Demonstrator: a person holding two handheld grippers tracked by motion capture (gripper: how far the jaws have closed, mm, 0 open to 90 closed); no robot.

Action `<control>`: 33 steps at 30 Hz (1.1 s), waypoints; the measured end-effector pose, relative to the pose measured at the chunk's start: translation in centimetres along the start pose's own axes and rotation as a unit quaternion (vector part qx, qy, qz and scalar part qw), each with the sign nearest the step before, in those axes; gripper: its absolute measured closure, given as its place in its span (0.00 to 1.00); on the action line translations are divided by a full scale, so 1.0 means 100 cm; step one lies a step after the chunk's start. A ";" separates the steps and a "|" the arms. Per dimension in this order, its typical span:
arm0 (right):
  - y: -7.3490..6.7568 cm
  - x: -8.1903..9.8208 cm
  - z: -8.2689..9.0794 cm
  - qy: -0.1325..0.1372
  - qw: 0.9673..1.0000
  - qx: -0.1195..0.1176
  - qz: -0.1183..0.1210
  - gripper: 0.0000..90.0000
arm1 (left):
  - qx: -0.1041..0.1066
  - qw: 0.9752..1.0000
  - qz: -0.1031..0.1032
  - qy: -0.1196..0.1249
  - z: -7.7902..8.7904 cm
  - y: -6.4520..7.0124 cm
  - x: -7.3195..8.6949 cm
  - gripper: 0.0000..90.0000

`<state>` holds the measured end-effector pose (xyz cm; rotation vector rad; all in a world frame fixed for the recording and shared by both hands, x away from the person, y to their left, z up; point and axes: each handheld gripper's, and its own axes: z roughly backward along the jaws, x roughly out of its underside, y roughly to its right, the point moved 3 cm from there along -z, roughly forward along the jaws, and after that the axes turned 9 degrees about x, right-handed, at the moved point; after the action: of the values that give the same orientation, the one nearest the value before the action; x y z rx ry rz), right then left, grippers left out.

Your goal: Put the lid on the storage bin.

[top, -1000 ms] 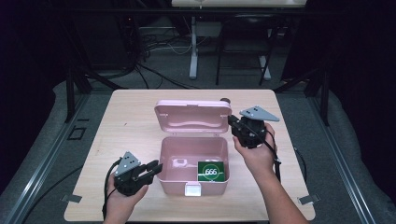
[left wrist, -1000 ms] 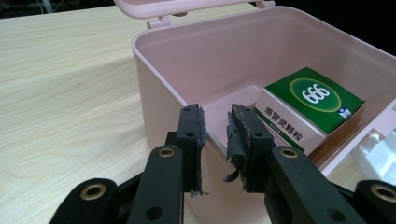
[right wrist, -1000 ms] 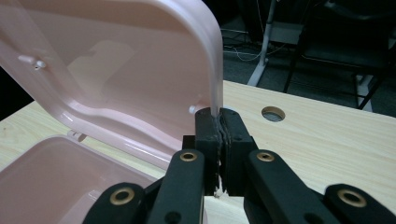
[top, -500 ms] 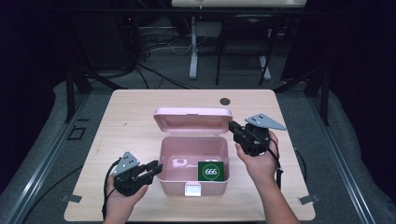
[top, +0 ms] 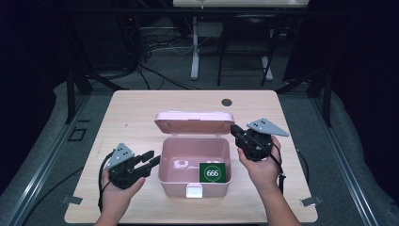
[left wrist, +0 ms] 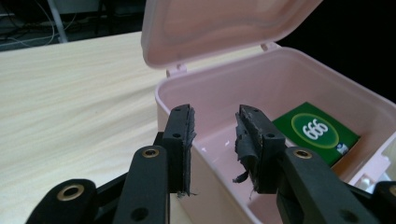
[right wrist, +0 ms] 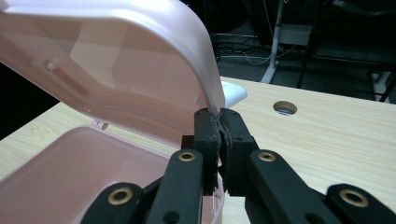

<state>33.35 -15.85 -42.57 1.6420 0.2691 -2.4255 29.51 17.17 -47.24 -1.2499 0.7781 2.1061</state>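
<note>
On table [top: 141,113], right gripper [right wrist: 218,122] pinching pink lid [top: 194,121], left gripper [left wrist: 215,140] just opening, astride box wall [left wrist: 205,163], green pack [top: 212,173] inside.

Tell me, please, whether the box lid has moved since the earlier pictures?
Yes. The pink lid, pinched at its edge by the right hand-held gripper, has swung forward and down over the pink box; earlier it stood nearer the table's round hole.
</note>
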 end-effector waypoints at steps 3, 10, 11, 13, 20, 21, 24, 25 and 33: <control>0.000 0.001 0.001 0.000 1.000 -0.003 -0.001 0.96 | -0.003 1.000 -0.006 0.007 0.000 0.000 -0.014 0.72; 0.000 0.003 0.003 0.000 1.000 -0.005 -0.001 0.96 | -0.012 1.000 -0.024 0.016 0.002 -0.001 -0.036 0.70; 0.000 0.003 0.003 -0.001 1.000 -0.005 -0.002 0.96 | -0.015 0.999 -0.026 0.018 0.001 -0.001 -0.038 0.69; 0.000 0.003 0.003 0.000 1.000 -0.006 -0.002 0.96 | -0.018 0.999 -0.027 0.017 0.002 -0.002 -0.042 0.68; 0.000 0.004 0.004 0.000 1.000 -0.006 -0.002 0.96 | -0.021 0.999 -0.028 0.024 0.004 -0.004 -0.055 0.68; 0.000 0.004 0.004 -0.001 1.000 -0.007 -0.002 0.96 | -0.022 0.999 -0.030 0.026 0.004 -0.004 -0.058 0.68; 0.000 0.005 0.004 -0.001 1.000 -0.009 -0.005 0.96 | -0.021 0.999 -0.031 0.031 0.004 -0.004 -0.065 0.70; 0.001 0.005 0.004 0.000 1.000 -0.009 -0.005 0.96 | -0.020 0.999 -0.032 0.029 0.003 -0.004 -0.067 0.70; 0.002 0.005 0.005 -0.002 1.000 -0.015 -0.006 0.96 | -0.020 0.999 -0.033 0.036 -0.006 -0.006 -0.080 0.79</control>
<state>32.78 -16.18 -42.91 1.6267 0.3146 -2.4206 33.55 15.78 -40.44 -1.3612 0.7183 2.0430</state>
